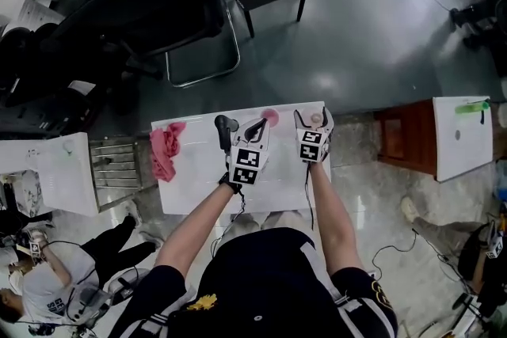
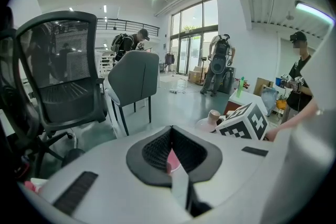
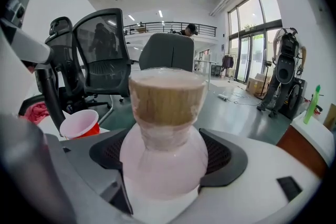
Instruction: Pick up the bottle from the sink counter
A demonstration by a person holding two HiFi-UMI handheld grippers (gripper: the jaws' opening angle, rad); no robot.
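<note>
The bottle (image 3: 165, 157) has a pale pink body, smooth and a little milky, like frosted glass or plastic; which of the two cannot be told. Its stopper (image 3: 167, 99) looks like cork or light wood, rough, under a thin clear film. The fingers (image 3: 224, 157) beside it carry dark, rubber-like pads with a fine ribbed texture, set in white matt plastic. The cup (image 3: 80, 124) is glossy red plastic, paler inside. On the white, smooth worktop (image 1: 198, 190) lies a soft pink cloth (image 1: 165, 150). The grey floor (image 1: 356, 36) is polished and shows bright reflections.
</note>
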